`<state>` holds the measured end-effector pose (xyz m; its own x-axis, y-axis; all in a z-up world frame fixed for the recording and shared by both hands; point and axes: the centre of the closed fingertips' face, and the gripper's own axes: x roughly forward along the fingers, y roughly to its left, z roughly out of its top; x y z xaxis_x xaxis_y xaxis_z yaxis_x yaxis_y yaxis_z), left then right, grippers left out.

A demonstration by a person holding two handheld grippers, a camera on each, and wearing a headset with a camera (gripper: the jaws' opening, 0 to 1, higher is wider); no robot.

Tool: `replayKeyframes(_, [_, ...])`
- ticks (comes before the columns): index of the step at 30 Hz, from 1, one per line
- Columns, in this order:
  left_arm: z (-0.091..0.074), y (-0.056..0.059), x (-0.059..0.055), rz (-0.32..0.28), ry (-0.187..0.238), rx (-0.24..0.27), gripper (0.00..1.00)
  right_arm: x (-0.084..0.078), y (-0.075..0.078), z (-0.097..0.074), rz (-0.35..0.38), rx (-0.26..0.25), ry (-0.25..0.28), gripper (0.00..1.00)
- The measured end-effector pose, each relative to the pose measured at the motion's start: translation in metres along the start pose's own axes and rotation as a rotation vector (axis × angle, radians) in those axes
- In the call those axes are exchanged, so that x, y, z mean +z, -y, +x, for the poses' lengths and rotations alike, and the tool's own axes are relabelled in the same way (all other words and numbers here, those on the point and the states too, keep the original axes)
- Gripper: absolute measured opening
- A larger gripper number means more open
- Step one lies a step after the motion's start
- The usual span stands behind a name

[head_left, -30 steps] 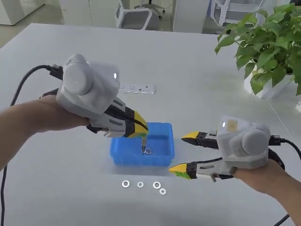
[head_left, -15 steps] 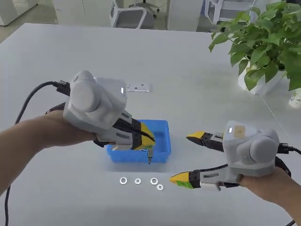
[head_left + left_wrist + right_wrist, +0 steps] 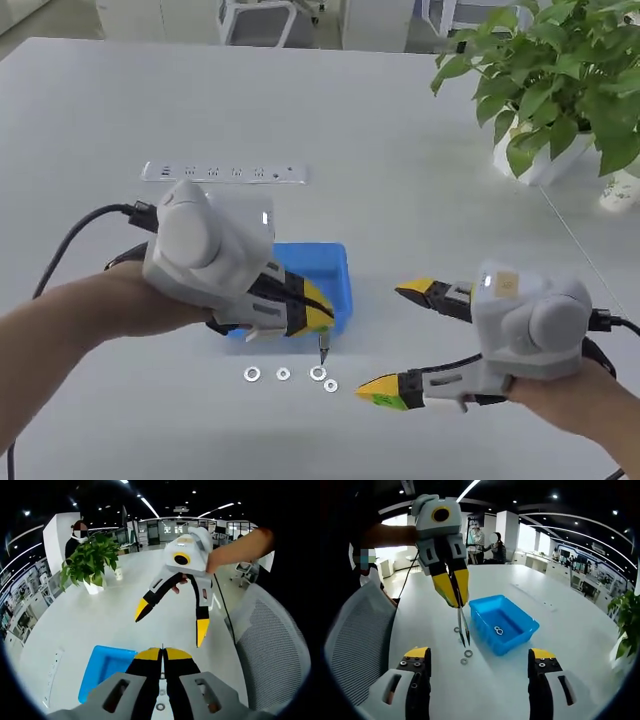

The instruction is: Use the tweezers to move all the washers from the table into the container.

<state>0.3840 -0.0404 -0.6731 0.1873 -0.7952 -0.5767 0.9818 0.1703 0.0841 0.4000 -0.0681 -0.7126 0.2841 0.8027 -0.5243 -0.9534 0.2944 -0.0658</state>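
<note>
Blue container (image 3: 335, 268) partly hidden behind the left claw (image 3: 322, 311); potted plant (image 3: 560, 90) cut by right edge.

Blue container (image 3: 340, 290); silver washers (image 3: 283, 374); grey tweezers (image 3: 461, 625); left gripper (image 3: 323, 316), right gripper (image 3: 385, 338) grey, yellow-black tips; green plant (image 3: 560, 80).

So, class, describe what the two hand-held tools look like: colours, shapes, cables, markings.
Both the left tool and right tool have rounded light-grey bodies, black jaws ending in yellow tips, and a black cable at the back. The right one bears a small tan sticker.
</note>
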Motion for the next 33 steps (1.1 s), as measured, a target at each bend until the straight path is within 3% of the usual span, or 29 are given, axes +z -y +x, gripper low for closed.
replayKeyframes(14, [0.017,0.011,-0.016,-0.015,0.012,-0.028,0.05,-0.008,-0.005,0.002,0.011,-0.003,-0.007,0.80])
replayKeyframes(33, [0.026,0.012,-0.019,-0.011,0.033,-0.046,0.05,-0.018,-0.006,0.003,0.038,-0.008,-0.015,0.79])
